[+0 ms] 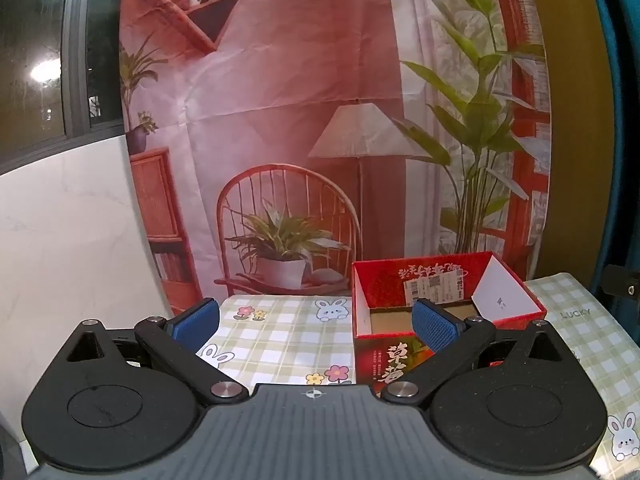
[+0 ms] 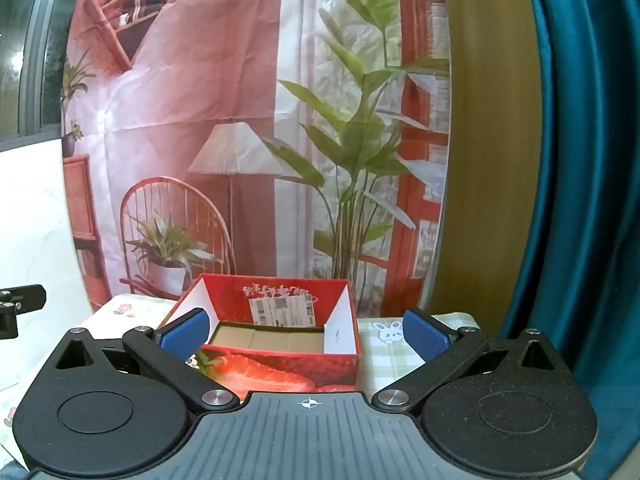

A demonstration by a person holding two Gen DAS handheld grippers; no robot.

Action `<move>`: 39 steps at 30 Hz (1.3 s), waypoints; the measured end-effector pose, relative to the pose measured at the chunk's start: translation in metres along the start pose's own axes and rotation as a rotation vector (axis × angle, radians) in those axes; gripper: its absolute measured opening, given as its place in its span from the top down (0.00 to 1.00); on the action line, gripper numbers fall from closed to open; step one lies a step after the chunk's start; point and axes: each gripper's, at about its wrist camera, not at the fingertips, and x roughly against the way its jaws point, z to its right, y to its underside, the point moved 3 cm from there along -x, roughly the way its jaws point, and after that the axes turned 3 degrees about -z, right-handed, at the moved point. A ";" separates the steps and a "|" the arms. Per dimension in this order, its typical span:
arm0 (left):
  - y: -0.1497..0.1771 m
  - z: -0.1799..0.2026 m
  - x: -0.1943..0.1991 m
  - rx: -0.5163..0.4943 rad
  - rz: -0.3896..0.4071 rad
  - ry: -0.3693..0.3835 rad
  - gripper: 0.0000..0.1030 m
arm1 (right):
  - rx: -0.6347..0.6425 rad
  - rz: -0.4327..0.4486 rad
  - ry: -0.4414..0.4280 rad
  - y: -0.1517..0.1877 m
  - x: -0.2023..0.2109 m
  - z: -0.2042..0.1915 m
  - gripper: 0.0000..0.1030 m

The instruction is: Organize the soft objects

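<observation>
Both grippers, left (image 1: 316, 322) and right (image 2: 306, 334), are hovering with fingers spread wide, gripping nothing, facing the box (image 2: 280, 368) on the counter (image 1: 280, 340).

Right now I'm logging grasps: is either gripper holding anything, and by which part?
Nothing is held. The left gripper and right gripper both stand wide open, with only air between their blue pads; the open red strawberry-printed cardboard box sits untouched.
</observation>
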 end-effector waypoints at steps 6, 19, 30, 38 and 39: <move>-0.001 0.000 0.000 0.000 0.001 0.011 0.00 | -0.001 0.008 -0.001 0.002 0.002 -0.004 0.00; -0.001 0.000 0.002 0.012 0.008 0.023 0.00 | 0.000 0.014 0.000 0.004 0.005 -0.005 0.00; 0.000 -0.002 0.004 0.028 0.032 0.034 0.00 | 0.000 0.014 -0.002 0.004 0.005 -0.004 0.00; 0.002 -0.004 0.004 0.041 0.041 0.036 0.00 | -0.004 0.020 -0.004 0.003 0.007 -0.001 0.00; 0.002 -0.004 0.004 0.042 0.042 0.037 0.00 | -0.006 0.023 -0.005 0.002 0.008 0.000 0.00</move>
